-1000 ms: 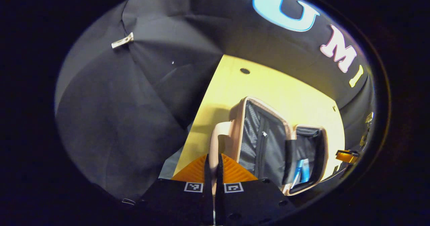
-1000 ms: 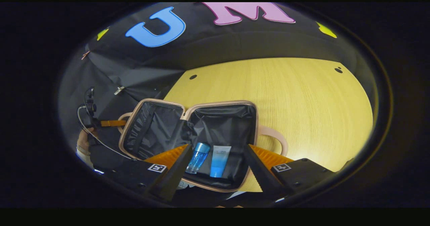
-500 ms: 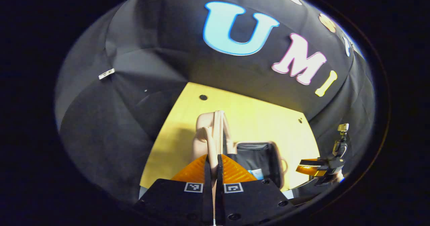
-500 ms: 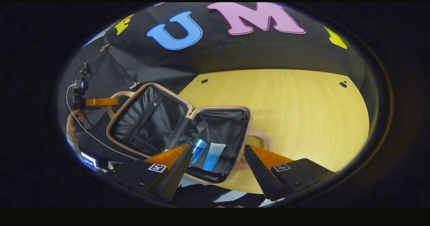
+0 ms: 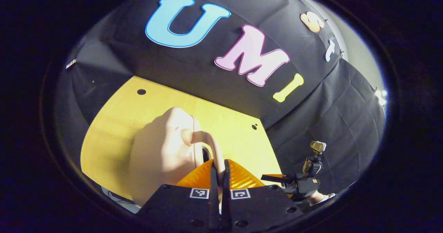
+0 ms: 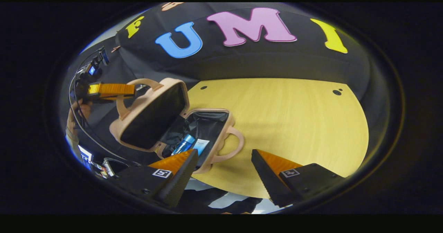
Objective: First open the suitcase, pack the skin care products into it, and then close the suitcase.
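Wood table (image 6: pixel 294 122), black cloth walls — one suitcase (image 6: pixel 152 113), half-closed; two products inside: bottle (image 6: pixel 183 144), tube (image 6: pixel 201 145). Left gripper (image 5: pixel 218 163) pinching lid handle (image 5: pixel 207 144); right gripper (image 6: pixel 224 157) fingers spread.

No legible text on any object.

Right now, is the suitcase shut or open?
Partly open. In the right gripper view the lid stands raised above the base, a gap showing the skin care products; the left hand-held gripper grips its handle.

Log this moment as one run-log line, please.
phase: closing suitcase | left tongs: shut on lid handle | lid: partly closed | right tongs: open, idle | bottle, tube: inside
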Demonstrator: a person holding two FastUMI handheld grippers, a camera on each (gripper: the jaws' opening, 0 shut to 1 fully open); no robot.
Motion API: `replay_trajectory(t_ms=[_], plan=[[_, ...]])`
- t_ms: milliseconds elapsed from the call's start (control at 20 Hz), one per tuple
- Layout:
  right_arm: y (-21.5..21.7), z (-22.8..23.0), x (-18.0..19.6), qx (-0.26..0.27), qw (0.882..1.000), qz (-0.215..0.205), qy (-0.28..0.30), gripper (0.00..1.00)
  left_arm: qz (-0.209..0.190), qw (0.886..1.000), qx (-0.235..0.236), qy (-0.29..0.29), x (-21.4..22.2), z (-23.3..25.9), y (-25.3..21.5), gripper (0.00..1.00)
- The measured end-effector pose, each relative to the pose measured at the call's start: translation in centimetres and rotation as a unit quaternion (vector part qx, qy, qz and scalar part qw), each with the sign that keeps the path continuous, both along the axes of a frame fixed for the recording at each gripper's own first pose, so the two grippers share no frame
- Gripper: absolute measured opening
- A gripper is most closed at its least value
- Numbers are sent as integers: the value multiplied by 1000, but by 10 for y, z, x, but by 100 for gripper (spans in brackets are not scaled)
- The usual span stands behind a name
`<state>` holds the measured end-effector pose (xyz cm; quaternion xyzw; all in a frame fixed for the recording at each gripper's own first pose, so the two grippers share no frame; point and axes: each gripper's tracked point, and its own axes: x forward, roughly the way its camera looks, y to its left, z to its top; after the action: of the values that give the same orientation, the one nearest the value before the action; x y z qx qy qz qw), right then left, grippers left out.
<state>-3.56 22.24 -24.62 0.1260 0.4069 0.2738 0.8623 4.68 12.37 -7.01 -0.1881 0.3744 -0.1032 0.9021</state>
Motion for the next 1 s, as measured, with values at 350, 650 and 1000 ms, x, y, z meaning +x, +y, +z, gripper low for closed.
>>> replay_trajectory(t_ms=[350,650,1000], plan=[[-71,-8,-11,-15,999,-51,8,98,-40,994,11,96,15,-155,-91,8],[-111,-12,-24,-11,995,-96,18,98,-55,988,68,126,11,-213,-112,10],[-126,-4,-26,6,996,-86,3,98,-42,992,55,107,18,-216,-130,37]])
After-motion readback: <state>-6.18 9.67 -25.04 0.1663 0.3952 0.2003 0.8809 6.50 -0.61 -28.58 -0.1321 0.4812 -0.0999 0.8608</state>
